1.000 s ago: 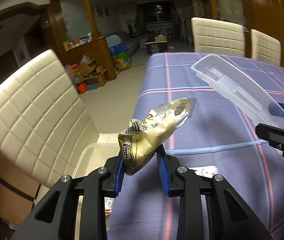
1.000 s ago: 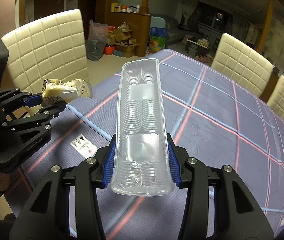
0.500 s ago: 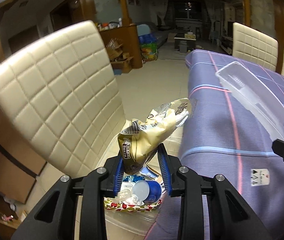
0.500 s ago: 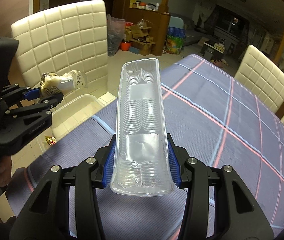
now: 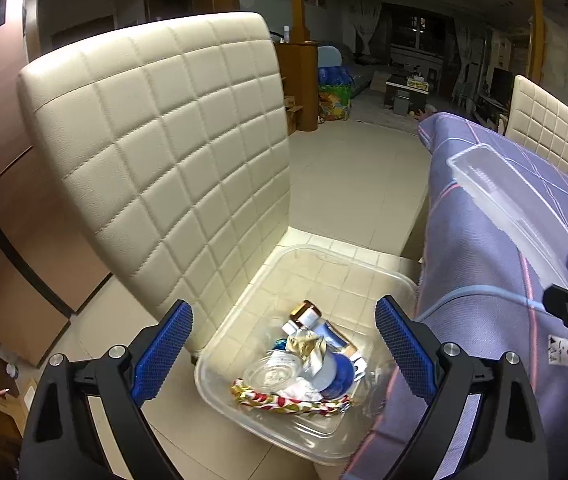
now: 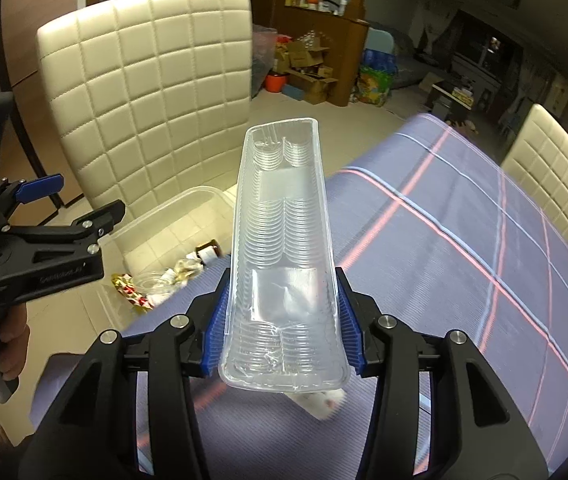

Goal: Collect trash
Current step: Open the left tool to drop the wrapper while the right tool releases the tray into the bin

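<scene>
Left wrist: left gripper [image 5: 284, 340] just opened above bin [image 5: 244, 312], beside table edge [image 5: 427, 240].

Black claw [image 5: 284, 350], blue ribbed pads [image 5: 162, 353]

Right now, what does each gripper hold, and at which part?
Right gripper: long clear plastic tray, clamped across its near end. Left gripper: nothing; its jaws have just opened.

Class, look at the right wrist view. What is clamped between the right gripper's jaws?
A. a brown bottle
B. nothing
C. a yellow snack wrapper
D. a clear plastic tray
D: the right gripper has its blue pads pressed against both sides of the clear plastic tray.
</scene>
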The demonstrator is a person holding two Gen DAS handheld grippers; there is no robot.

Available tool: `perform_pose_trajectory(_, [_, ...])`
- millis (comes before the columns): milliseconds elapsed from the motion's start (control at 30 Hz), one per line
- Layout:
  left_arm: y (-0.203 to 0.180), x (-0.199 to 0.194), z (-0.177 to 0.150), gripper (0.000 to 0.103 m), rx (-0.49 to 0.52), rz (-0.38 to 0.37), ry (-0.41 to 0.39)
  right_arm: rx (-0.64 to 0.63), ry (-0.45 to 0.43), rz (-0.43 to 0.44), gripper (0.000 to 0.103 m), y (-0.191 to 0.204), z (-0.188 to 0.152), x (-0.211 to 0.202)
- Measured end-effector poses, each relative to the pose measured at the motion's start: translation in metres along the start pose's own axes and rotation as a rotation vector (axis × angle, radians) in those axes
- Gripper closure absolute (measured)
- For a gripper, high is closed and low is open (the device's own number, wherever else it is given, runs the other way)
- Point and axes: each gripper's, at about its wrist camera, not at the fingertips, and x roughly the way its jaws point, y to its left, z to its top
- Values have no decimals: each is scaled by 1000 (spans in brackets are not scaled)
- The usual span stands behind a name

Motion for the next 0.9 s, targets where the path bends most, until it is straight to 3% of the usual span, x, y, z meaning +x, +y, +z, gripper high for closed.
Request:
perform_pose_trajectory(300, [29,-1,-5,13,-30,13,5,-59,-9,21,50,38,25,15])
perform_pose_trajectory(400, [31,-1,-7,12,-28,5,4,-54,-21,14,34,42,31,15])
perform_pose_trajectory(600, [27,-3,-6,13,-20,-14,-5,-62,-43,-19,32,44,31,10])
perform_pose_trajectory(767, [14,-9,-4,12,3,-24,-23,-44,-72,-35,9,37,27,1])
perform_pose_trajectory(900, [0,-19,0,12,20,-43,-37,-25,-90,-67,8,25,22,-11])
